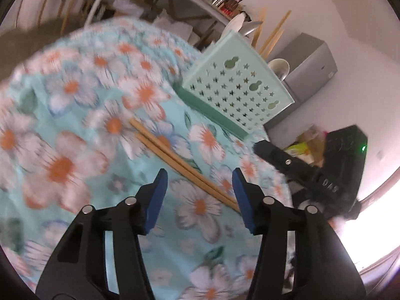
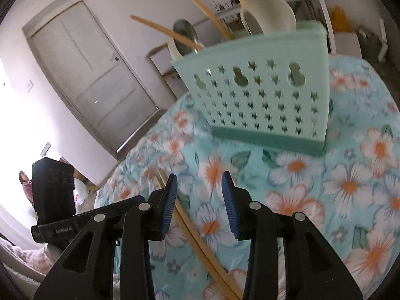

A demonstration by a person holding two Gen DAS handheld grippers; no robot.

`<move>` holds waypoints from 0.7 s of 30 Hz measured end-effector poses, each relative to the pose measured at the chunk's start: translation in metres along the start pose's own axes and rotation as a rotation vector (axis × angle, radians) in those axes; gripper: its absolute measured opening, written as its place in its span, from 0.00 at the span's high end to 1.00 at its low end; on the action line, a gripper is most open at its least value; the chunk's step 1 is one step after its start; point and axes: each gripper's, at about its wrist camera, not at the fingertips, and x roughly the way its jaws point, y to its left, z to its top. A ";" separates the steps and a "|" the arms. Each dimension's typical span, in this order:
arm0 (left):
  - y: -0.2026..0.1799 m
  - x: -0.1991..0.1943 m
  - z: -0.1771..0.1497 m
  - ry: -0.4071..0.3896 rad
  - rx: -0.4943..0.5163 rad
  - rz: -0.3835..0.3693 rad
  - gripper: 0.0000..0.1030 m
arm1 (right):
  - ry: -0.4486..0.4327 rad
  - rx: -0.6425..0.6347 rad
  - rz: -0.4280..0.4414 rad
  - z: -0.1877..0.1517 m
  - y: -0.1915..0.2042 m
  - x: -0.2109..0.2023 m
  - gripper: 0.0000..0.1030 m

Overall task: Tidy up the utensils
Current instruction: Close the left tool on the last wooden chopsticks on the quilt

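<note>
A pair of wooden chopsticks (image 1: pixel 175 157) lies on the floral tablecloth (image 1: pixel 75 125). My left gripper (image 1: pixel 200 182) hovers over their near end, jaws open; the sticks run between the blue pads close to the right one, untouched. The right wrist view has the same chopsticks (image 2: pixel 197 240) passing under the left finger of my right gripper (image 2: pixel 199 177), which is open and holds nothing. A mint green perforated utensil holder (image 1: pixel 237 90) (image 2: pixel 262 100) stands just beyond, with chopsticks, a metal spoon and white spoons sticking out of it.
The round table's edge drops off to the right in the left wrist view, where the other gripper's black body (image 1: pixel 312 175) sits. A grey cabinet (image 1: pixel 310 70) and a cluttered shelf stand behind. A white door (image 2: pixel 87 75) and a distant person (image 2: pixel 25 180) are on the left.
</note>
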 end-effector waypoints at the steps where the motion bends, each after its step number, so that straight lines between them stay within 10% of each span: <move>1: 0.002 0.003 -0.001 0.010 -0.023 -0.010 0.53 | 0.004 -0.001 -0.002 0.001 0.000 0.001 0.65; 21: 0.043 0.023 0.003 -0.010 -0.259 -0.056 0.89 | 0.041 0.022 0.015 -0.009 0.001 0.020 0.65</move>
